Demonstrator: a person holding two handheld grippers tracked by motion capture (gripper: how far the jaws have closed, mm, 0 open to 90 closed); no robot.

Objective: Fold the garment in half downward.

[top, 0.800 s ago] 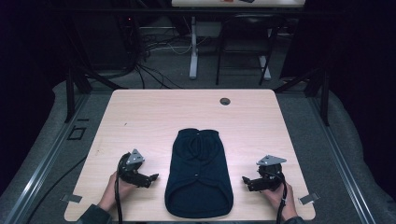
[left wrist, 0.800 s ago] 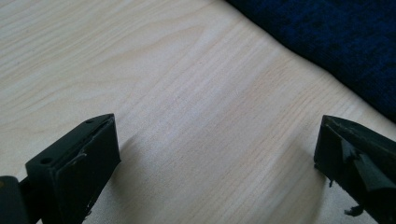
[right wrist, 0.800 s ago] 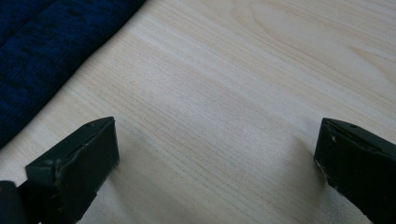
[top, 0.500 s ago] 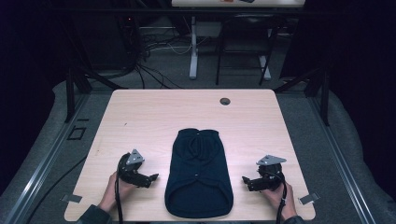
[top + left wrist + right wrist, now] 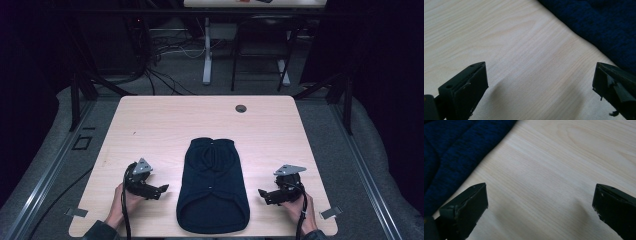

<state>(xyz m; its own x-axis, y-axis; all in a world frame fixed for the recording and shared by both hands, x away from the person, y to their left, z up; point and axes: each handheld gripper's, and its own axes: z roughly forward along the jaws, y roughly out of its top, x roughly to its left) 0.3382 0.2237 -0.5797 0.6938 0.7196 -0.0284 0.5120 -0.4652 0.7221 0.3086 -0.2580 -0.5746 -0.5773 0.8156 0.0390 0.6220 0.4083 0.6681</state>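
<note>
A: How far along is this?

B: Barely started, I'd say. The navy sweater (image 5: 213, 185) lies flat at the table's (image 5: 165, 125) 6 o'clock edge, untouched. Left gripper (image 5: 162, 189) sits at its 9 o'clock, right gripper (image 5: 262, 193) at 3 o'clock, jaws wide apart, nothing between them.

A: So everything's left?

B: Looks like it.

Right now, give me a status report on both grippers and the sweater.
Left gripper open, empty, left of the dark blue sweater. Right gripper open, empty, on its right. Sweater flat on table, untouched. Nothing in the way.
</note>
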